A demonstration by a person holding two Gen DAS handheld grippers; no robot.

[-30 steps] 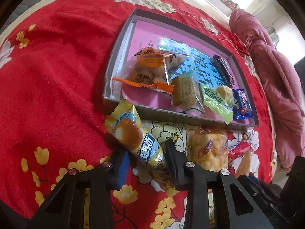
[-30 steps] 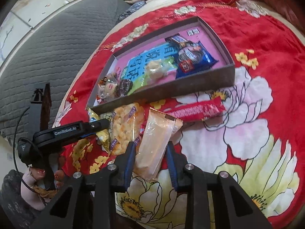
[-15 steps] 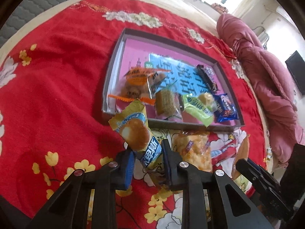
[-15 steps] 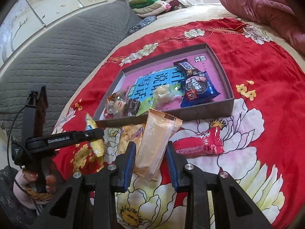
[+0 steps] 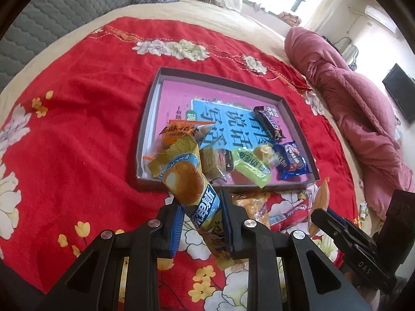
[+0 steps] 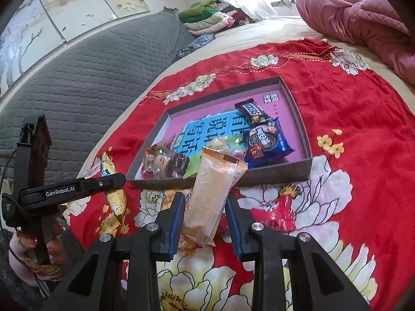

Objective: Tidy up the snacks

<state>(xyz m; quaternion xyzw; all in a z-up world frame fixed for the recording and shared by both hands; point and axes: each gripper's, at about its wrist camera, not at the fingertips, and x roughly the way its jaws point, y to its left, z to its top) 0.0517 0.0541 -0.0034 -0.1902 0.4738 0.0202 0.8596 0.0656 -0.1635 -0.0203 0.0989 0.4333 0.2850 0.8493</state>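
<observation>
Red floral bedspread [image 5: 77, 134] covers the bed under both cameras, and at twelve o'clock from us lies the shallow grey box [image 5: 145, 129] with its pink floor. Our left hand-held gripper [image 5: 201, 226] pinches a yellow-and-blue cake bar wrapper [image 5: 186, 178] between its blue pads; the pack juts up toward twelve o'clock, its crimped top overlapping the box's near wall in the left wrist view. A second ago those jaws stood wider around the pack while it lay on the bedspread; they have just been closing, and now the pack is clear of the cloth and the box looks farther below us. Our right hand-held gripper [image 6: 205, 223] is pressed onto a translucent orange snack pack [image 6: 212, 197], gripped near its lower end, the upper end reaching to the box's near wall. That grip is unchanged from a second ago, though the pack too has come up off the cloth.

Inside the box we see a blue printed card [image 5: 228, 124], a dark chocolate bar [image 5: 268, 123] at one o'clock, a blue cookie packet [image 6: 267, 142], a lime-green snack pack [image 5: 253, 167] and an orange-labelled clear bag [image 5: 179, 132] near the left wall. On the bedspread, just in front of the box, a red snack pack [image 6: 281, 208] lies at two o'clock of the right gripper, and a clear bag of yellow puffs [image 5: 249, 204] lies between the two grippers. A pink quilt [image 5: 363, 108] is bunched at three o'clock.
</observation>
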